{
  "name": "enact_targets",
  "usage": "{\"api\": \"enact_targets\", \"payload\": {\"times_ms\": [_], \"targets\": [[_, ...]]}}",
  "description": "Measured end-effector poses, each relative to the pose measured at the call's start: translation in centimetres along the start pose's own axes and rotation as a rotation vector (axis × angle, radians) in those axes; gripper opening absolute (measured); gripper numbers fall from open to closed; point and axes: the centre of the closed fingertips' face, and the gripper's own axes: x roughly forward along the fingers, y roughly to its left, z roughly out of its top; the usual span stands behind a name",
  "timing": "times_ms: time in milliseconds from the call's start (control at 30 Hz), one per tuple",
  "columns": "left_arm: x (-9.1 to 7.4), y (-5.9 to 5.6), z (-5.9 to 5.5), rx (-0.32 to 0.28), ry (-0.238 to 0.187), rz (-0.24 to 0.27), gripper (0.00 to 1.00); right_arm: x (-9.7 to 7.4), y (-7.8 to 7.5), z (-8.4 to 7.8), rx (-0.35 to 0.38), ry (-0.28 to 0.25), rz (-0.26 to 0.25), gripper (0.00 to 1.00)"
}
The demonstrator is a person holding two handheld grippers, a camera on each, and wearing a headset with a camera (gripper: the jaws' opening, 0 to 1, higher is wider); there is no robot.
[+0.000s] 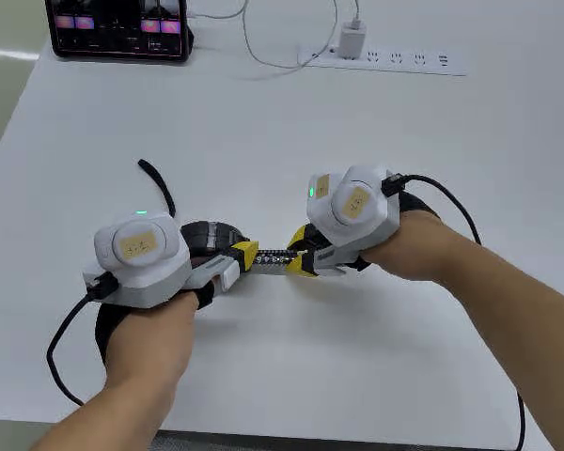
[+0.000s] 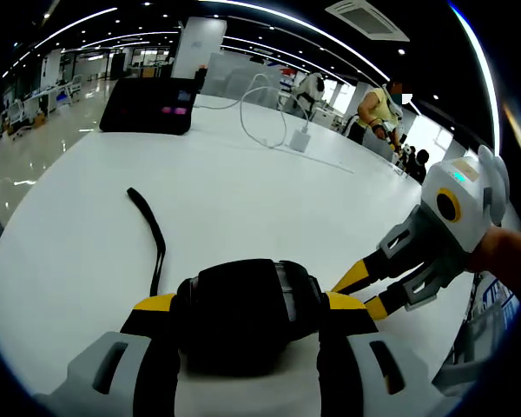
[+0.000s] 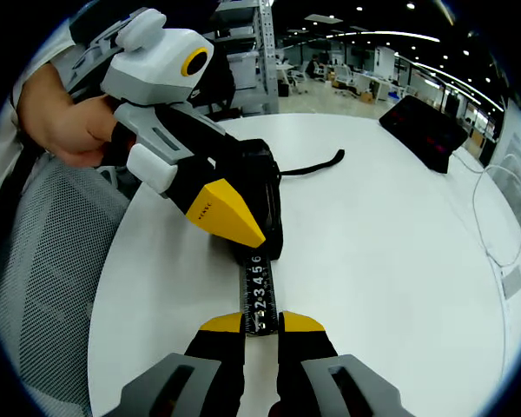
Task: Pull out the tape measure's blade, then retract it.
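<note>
Here, two claws (image 1: 233, 263) (image 1: 301, 263), one tape measure (image 1: 210, 235), one blade (image 3: 259, 291)

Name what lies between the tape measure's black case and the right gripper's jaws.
A short stretch of pulled-out blade, printed with numerals, bridges the case and the right gripper, which pinches its end; the right gripper view shows it.

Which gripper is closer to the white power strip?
Right. The right gripper, pinching the blade, sits nearly straight in front of the power strip; the left gripper, clamping the black case, is farther away, off to the left.
</note>
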Motion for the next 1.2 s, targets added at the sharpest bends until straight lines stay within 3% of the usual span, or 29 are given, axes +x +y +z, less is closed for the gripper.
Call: {"api": "enact_targets", "payload": {"times_ms": [1200], "targets": [[0.3, 0.2, -0.1, -0.001, -0.003, -0.004, 0.6, 2.6, 0.1, 2.9, 0.015, -0.057, 0.011, 0.09]]}}
